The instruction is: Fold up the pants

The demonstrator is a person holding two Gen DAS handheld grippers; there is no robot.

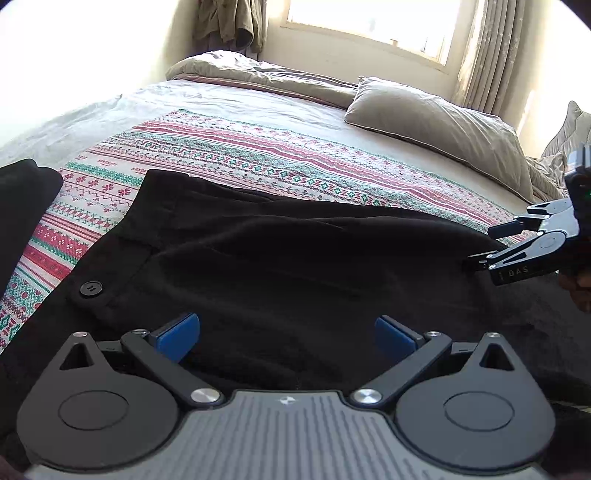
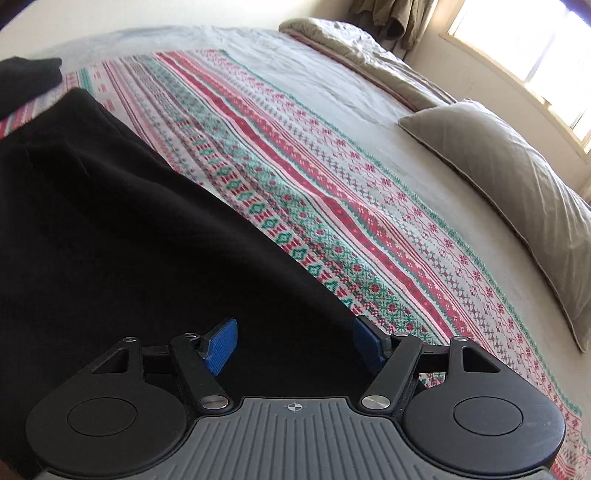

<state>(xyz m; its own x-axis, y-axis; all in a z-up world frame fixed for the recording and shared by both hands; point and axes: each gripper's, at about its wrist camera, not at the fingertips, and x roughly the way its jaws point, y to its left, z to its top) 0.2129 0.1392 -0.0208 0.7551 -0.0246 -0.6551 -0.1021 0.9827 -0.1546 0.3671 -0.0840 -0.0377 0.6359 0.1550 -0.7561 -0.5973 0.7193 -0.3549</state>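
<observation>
Black pants lie spread across a patterned blanket on a bed, with the waistband and its black button at the left. My left gripper hovers open over the waist area, its blue pads wide apart and pinching nothing. At the right edge of this view, my right gripper is open over the pants' far side, with a hand behind it. In the right wrist view the right gripper is open over the pants. One of its pads sits at the cloth's edge.
A second dark garment lies at the blanket's left end, also seen in the right wrist view. A beige pillow and a folded duvet lie farther back below a bright window. Curtains hang at the right.
</observation>
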